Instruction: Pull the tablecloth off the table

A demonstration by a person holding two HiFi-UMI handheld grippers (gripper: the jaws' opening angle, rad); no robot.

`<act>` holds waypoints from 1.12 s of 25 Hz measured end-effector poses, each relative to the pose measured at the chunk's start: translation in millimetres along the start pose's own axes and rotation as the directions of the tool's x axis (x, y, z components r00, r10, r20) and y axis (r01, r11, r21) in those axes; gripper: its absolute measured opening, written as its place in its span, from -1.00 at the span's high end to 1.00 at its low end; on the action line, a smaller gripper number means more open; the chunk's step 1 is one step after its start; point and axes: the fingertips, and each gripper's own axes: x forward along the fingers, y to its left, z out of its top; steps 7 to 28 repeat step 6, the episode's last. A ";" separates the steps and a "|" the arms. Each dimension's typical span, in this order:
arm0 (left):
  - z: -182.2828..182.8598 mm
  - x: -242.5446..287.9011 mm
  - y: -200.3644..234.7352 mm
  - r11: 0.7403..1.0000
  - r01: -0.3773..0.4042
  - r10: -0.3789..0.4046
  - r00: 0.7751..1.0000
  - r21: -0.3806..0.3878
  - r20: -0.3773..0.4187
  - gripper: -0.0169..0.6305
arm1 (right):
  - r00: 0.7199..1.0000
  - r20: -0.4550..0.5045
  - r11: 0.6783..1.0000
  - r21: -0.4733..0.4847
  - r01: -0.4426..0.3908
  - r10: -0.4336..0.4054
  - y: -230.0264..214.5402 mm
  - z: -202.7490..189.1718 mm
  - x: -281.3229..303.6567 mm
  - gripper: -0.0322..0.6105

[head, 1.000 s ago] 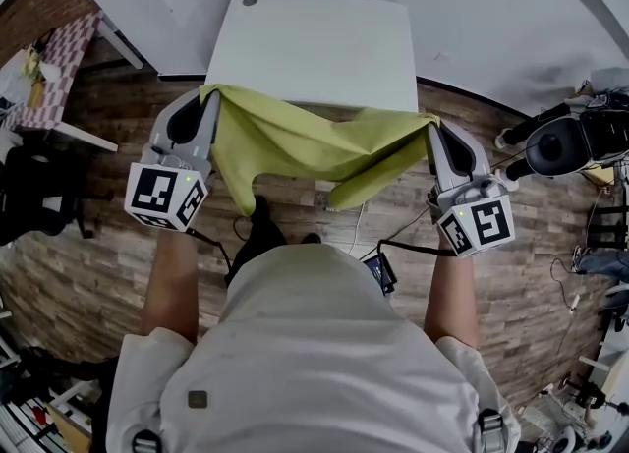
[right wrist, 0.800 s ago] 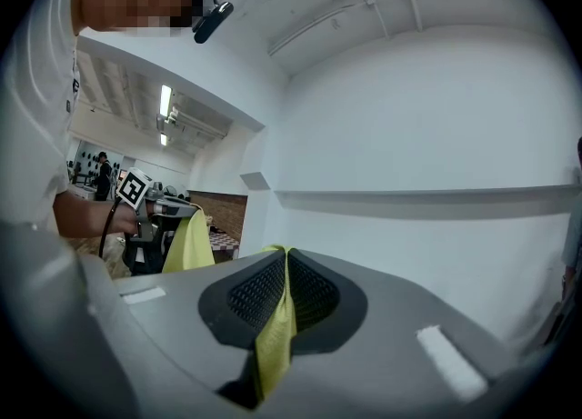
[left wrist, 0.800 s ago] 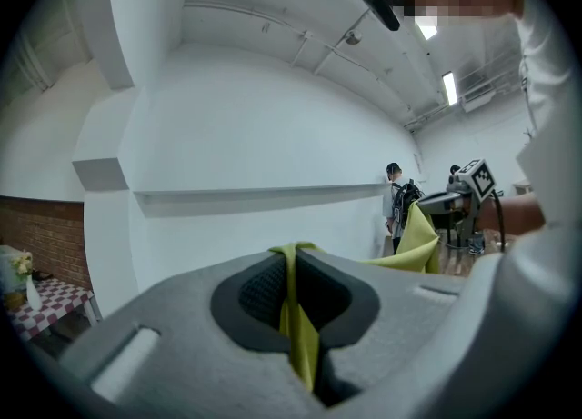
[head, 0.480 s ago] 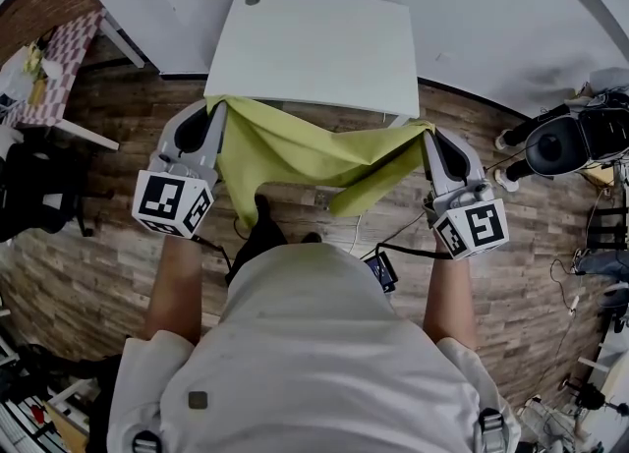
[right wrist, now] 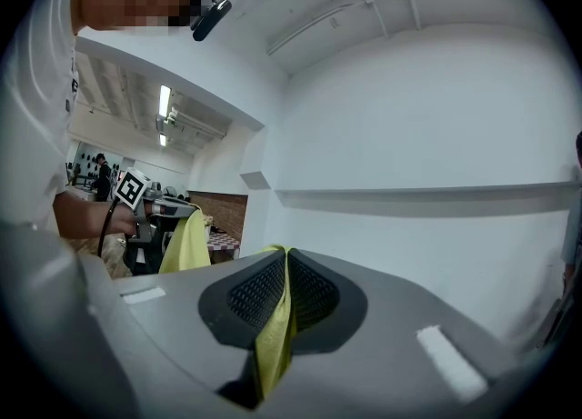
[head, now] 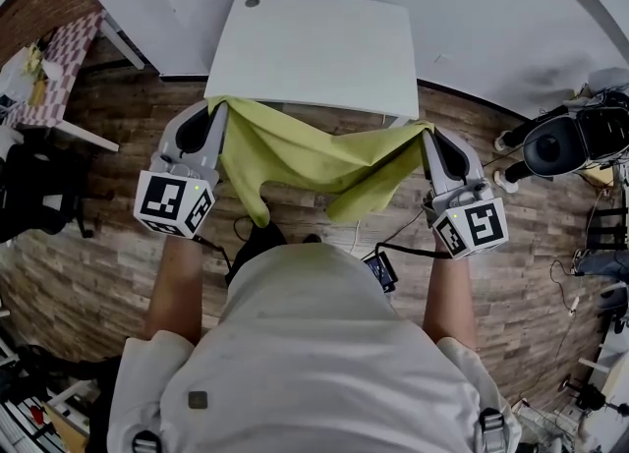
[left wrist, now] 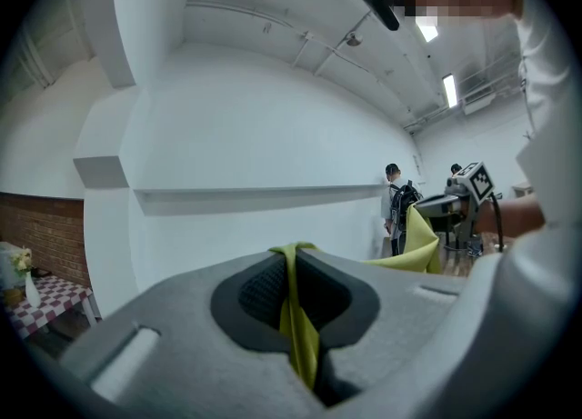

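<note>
Tablecloth (head: pixel 314 156) is off the white table (head: pixel 314 43), slung in the air just before its near edge. Left gripper (left wrist: pixel 293 254) is pinched tight on one corner, right gripper (right wrist: pixel 284 254) on the other.

Risk: both holds are thin, so a snag could probably slip a corner, and the sagging folds may trail on the wood-plank floor (head: pixel 88 245).

White walls (head: pixel 491 9), with clutter at the room's edges.

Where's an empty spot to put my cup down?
The white table is bare, except a small round cap at its far left corner. In front it's crowded: the tablecloth hangs between the left gripper and right gripper.
</note>
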 end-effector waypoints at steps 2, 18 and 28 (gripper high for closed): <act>0.2 1.4 0.3 1.000 0.000 0.000 1.000 0.004 -0.002 0.93 | 1.000 0.000 1.000 0.002 0.001 -0.001 -1.8 -1.0 0.8 0.85; -0.8 2.2 4.0 1.000 -0.005 0.005 1.000 0.006 -0.003 0.93 | 1.000 0.001 1.000 0.003 -0.002 0.002 -2.1 -2.6 4.1 0.84; -0.8 2.2 4.0 1.000 -0.005 0.005 1.000 0.006 -0.003 0.93 | 1.000 0.001 1.000 0.003 -0.002 0.002 -2.1 -2.6 4.1 0.84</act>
